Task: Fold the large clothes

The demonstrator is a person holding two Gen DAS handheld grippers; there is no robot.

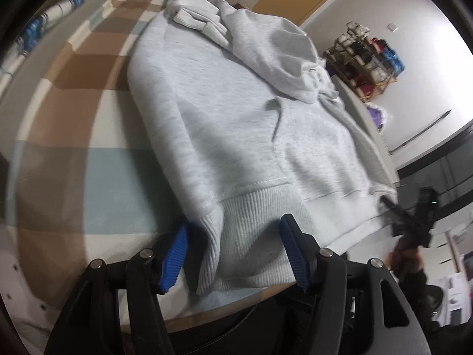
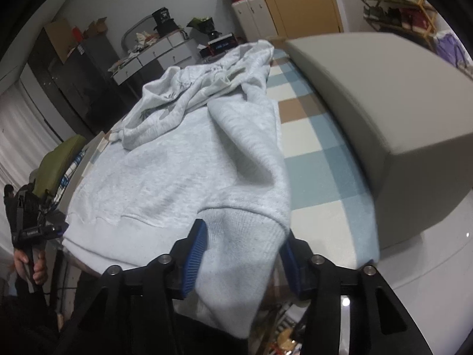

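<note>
Clearly, both tools are spread apart with the ribbed hem of a pale grey hoodie (image 1: 224,124) lying loosely between their blue pads rather than being pinched. Between the jaws of the left gripper (image 1: 233,254) the near corner of the hem (image 1: 251,236) is seen to sag over the table edge, with a gap visible beside each pad. Between the jaws of the right gripper (image 2: 241,263) the opposite hem corner (image 2: 242,236) is draped likewise, slack cloth hanging below the fingers. Ahead of both tools the body of the garment is spread flat across a checked tablecloth (image 1: 97,183), and at the far end the hood (image 1: 275,47) and a folded-in sleeve (image 1: 201,20) are bunched. Just beside the right tool, on its outer side, a grey box-like block (image 2: 384,112) is set on the cloth. The fabric is judged to be thick, soft and fairly heavy fleece that will droop and drag rather than hold a shape. The double-layered rib is judged the firmest place to be taken hold of, deep between the pads, so that slipping under the garment's weight is avoided.
</note>
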